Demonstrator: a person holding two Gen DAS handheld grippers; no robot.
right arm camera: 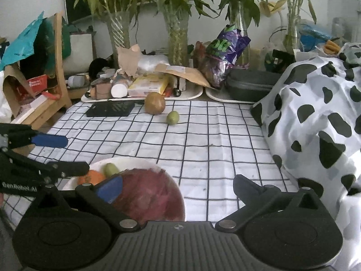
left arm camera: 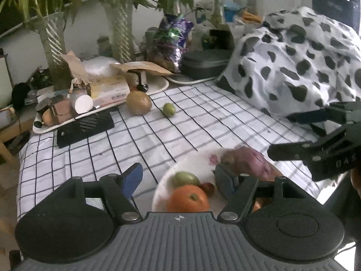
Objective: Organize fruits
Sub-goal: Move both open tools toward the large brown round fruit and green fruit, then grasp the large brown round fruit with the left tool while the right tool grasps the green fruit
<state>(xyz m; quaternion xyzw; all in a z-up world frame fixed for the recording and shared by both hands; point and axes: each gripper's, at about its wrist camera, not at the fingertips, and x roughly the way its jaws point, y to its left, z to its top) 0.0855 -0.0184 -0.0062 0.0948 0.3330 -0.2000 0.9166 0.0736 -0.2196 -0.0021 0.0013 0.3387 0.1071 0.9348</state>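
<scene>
Fruits: we list a white plate [left arm camera: 198,164] between our left gripper [left arm camera: 178,176] jaws, released, bearing purple sweet potato [left arm camera: 250,162], orange [left arm camera: 188,198], green fruit [left arm camera: 185,178]. Right gripper [right arm camera: 178,189] gapes empty, plate at its left finger. Beyond both: brown round fruit [right arm camera: 155,103], small green fruit [right arm camera: 172,117].

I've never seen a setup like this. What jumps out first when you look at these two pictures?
First, the round white plate at the near edge of the checked tablecloth, piled with an orange fruit, a green fruit and a big purplish sweet potato. Farther back, a brown round fruit and a small green fruit lie loose on the cloth. On the right, a cow-spotted black-and-white sheet is heaped up.
</scene>
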